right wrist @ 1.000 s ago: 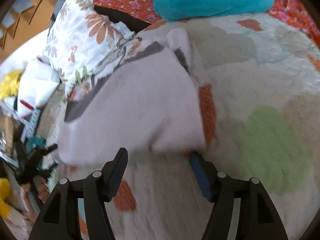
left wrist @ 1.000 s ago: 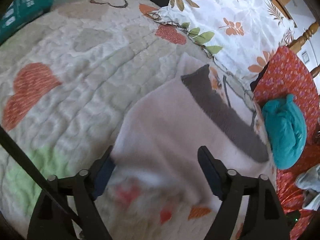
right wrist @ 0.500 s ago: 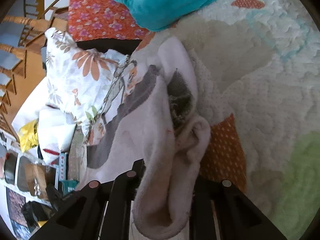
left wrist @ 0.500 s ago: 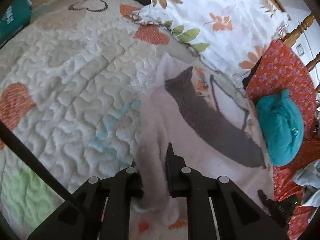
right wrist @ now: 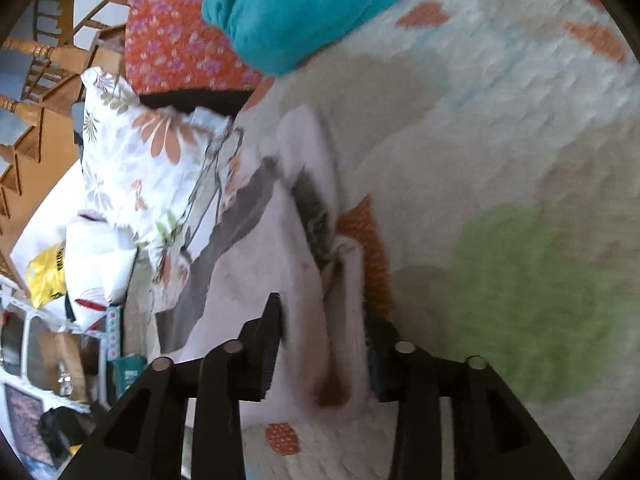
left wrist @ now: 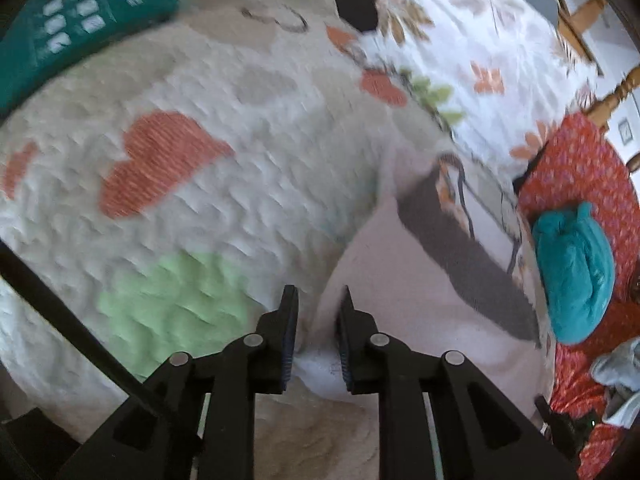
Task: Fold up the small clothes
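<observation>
A small pale pink garment (left wrist: 404, 304) with a grey band (left wrist: 460, 256) lies on the quilted bedspread (left wrist: 192, 152). My left gripper (left wrist: 316, 308) has its jaws a little apart with the garment's near corner between them. In the right wrist view the same garment (right wrist: 260, 272) shows with a bunched fold (right wrist: 344, 320) lying between the jaws of my right gripper (right wrist: 324, 320), which stand partly open around it. Both views are motion-blurred.
A floral pillow (left wrist: 472, 52) and a teal folded bundle (left wrist: 572, 272) on red floral fabric (left wrist: 588, 168) lie beyond the garment. A green pack (left wrist: 72, 32) sits at the far left. Wooden chair spindles (right wrist: 52, 52) and floor clutter (right wrist: 60, 340) lie off the bed's side.
Both grippers shut on the garment half a second ago and have since widened. The views have shifted, and the garment's near edge lies flatter on the bedspread.
</observation>
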`<action>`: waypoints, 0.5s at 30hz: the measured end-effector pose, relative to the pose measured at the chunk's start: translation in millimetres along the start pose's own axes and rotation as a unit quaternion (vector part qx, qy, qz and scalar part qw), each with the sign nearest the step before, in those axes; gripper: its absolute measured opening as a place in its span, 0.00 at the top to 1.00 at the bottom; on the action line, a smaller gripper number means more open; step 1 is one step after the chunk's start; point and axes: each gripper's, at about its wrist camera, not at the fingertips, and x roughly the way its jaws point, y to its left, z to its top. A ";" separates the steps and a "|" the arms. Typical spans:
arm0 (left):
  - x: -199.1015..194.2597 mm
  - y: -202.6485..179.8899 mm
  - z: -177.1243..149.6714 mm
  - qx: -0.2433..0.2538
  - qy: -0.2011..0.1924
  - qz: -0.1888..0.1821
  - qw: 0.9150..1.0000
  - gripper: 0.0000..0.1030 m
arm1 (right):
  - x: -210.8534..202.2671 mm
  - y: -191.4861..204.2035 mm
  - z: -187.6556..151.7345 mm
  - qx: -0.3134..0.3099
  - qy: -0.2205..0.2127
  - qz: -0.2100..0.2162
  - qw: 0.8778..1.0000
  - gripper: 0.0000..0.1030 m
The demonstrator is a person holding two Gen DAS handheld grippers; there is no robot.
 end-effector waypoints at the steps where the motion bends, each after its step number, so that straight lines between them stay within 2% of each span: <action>1: -6.3 2.2 2.3 -0.001 -0.008 0.001 1.000 0.80 | -11.2 5.2 1.1 -0.011 -0.016 -0.013 1.000 0.58; 5: -30.5 0.7 15.0 0.009 -0.049 0.030 0.998 0.76 | -34.4 46.2 0.6 -0.069 -0.046 -0.021 0.996 0.55; 7: -41.4 -2.8 29.2 0.014 -0.063 0.040 0.997 0.60 | -34.2 82.6 -4.6 -0.119 -0.040 -0.020 0.992 0.52; 10: -50.8 -8.6 53.1 0.021 -0.078 0.050 0.995 0.37 | -12.8 128.8 -19.4 -0.178 -0.008 -0.014 0.984 0.49; 13: -57.1 -8.2 71.0 0.036 -0.112 0.074 0.990 0.35 | 38.6 176.5 -46.9 -0.230 0.054 -0.005 0.972 0.48; 15: -58.9 2.0 79.4 0.022 -0.115 0.085 0.990 0.35 | 77.8 205.2 -69.2 -0.267 0.091 -0.010 0.959 0.48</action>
